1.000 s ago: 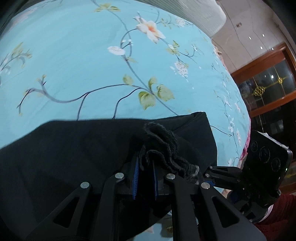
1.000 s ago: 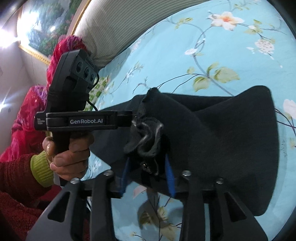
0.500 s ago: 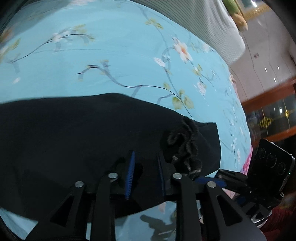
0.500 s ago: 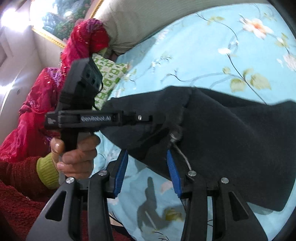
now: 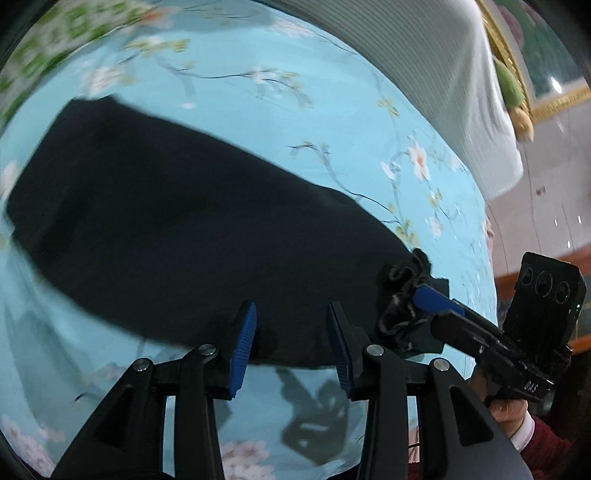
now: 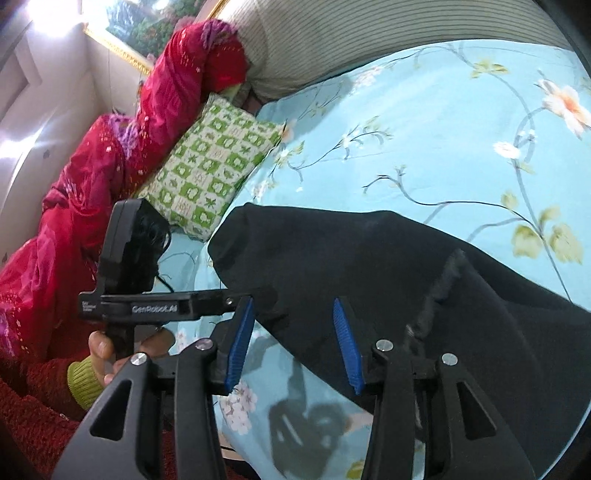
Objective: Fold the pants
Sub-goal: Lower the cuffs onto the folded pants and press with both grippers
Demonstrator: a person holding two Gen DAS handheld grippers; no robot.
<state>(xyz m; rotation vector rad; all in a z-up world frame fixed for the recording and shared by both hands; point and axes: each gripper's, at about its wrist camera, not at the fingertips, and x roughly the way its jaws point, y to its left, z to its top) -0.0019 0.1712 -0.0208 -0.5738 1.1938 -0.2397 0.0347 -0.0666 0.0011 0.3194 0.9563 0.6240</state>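
The black pants (image 5: 192, 229) lie folded on the light-blue floral bedsheet (image 5: 332, 122), also in the right wrist view (image 6: 369, 266). My left gripper (image 5: 291, 332) is open and empty just above the pants' near edge. My right gripper (image 6: 293, 332) is open and empty over the near edge too. The gathered waistband with its cord (image 5: 406, 295) lies beside the right gripper's blue finger (image 5: 436, 301). A folded seam edge (image 6: 439, 291) runs across the pants at the right.
A green-and-white checked pillow (image 6: 210, 166) and a red quilt (image 6: 122, 147) lie at the bed's left. A striped beige headboard cushion (image 6: 369, 33) runs along the back. The bedsheet's near edge (image 6: 258, 424) is close below the grippers.
Both grippers were shut on the pants' bunched waistband a second ago. They have opened and let it go, and the pants now lie flat on the bed. Both grippers have pulled back.
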